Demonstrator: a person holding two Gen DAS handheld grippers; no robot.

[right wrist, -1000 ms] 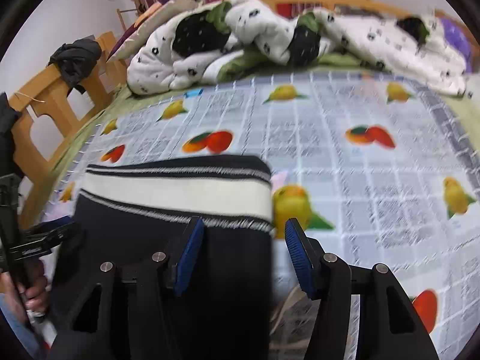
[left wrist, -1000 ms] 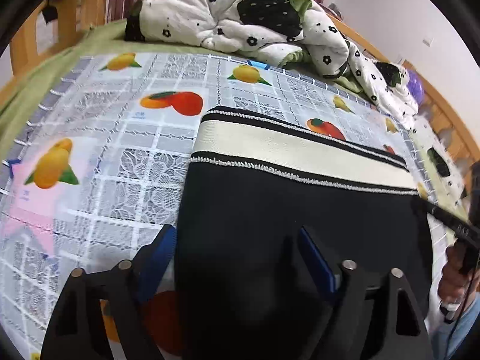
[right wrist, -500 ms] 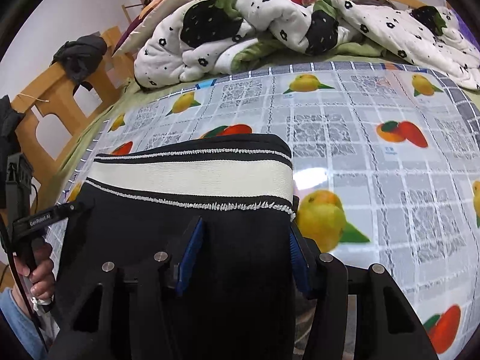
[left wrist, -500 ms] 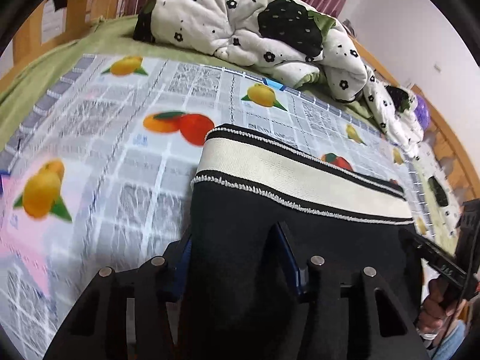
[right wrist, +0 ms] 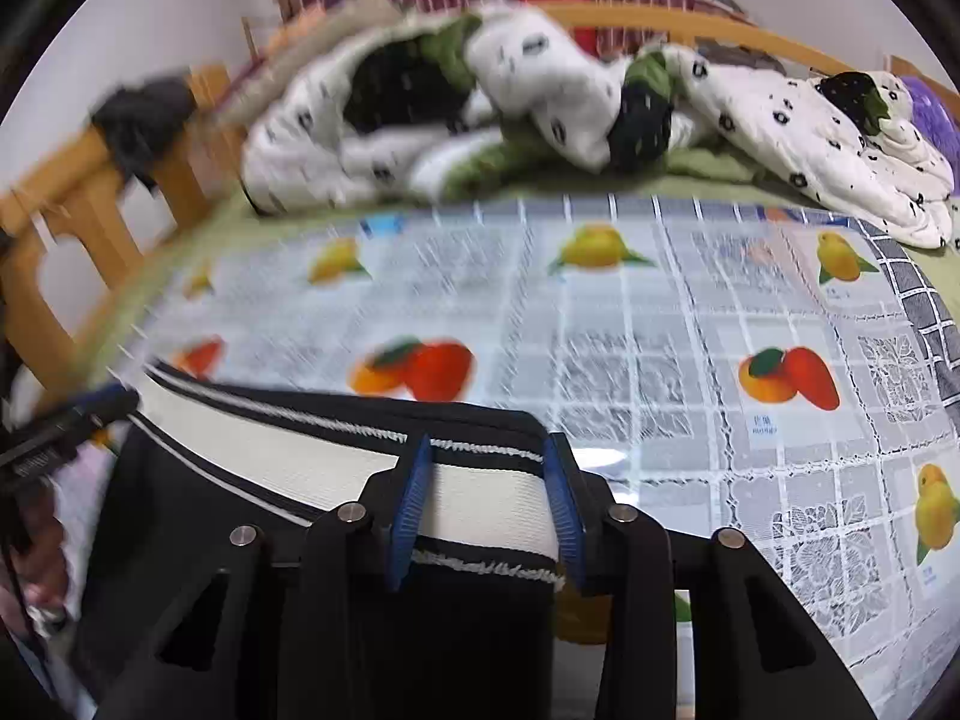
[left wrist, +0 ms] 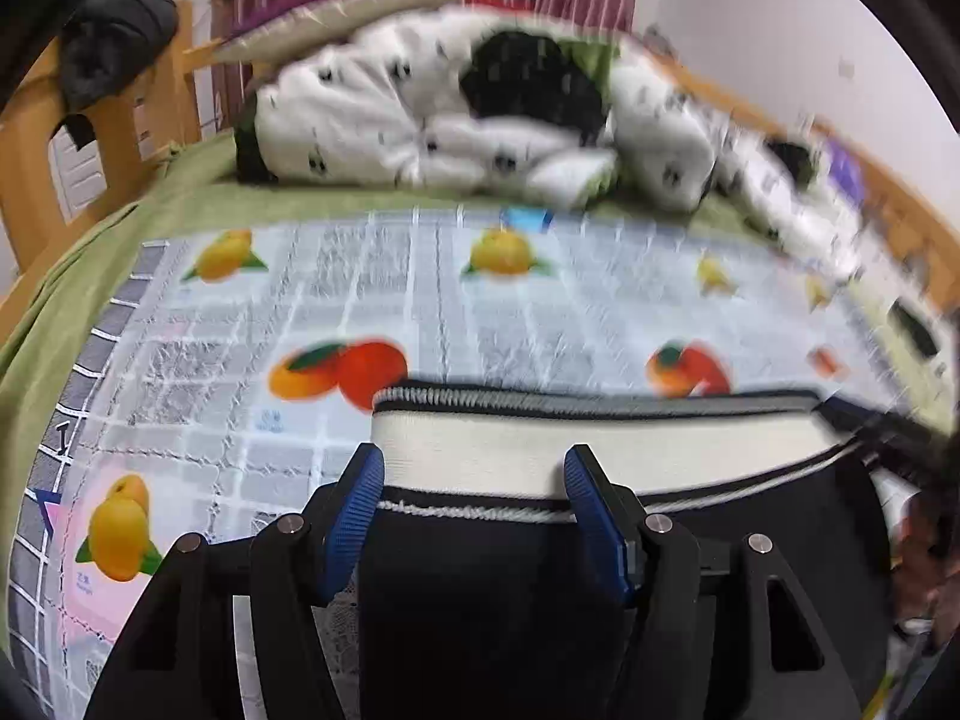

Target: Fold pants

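Note:
Black pants (left wrist: pixel 480 600) with a cream waistband (left wrist: pixel 600 444) edged in black and white lie on a fruit-print cloth (left wrist: pixel 420 300). In the left wrist view my left gripper (left wrist: pixel 474 510) has its blue pads either side of the waistband's left end, shut on the pants. In the right wrist view my right gripper (right wrist: pixel 486 504) is shut on the waistband's right end (right wrist: pixel 486 498), with the black pants (right wrist: pixel 210 516) spreading left. The waistband looks lifted off the cloth. Each gripper shows at the other view's edge.
A crumpled white quilt with black flowers (left wrist: pixel 480 120) lies along the back of the bed (right wrist: pixel 600 108). A wooden bed rail (left wrist: pixel 90 138) with a dark garment on it stands at the left. The fruit-print cloth (right wrist: pixel 720 330) stretches ahead and right.
Both grippers have closed from open onto the pants near the waistband and risen, lifting the waistband. The view has tilted up and is motion-blurred.

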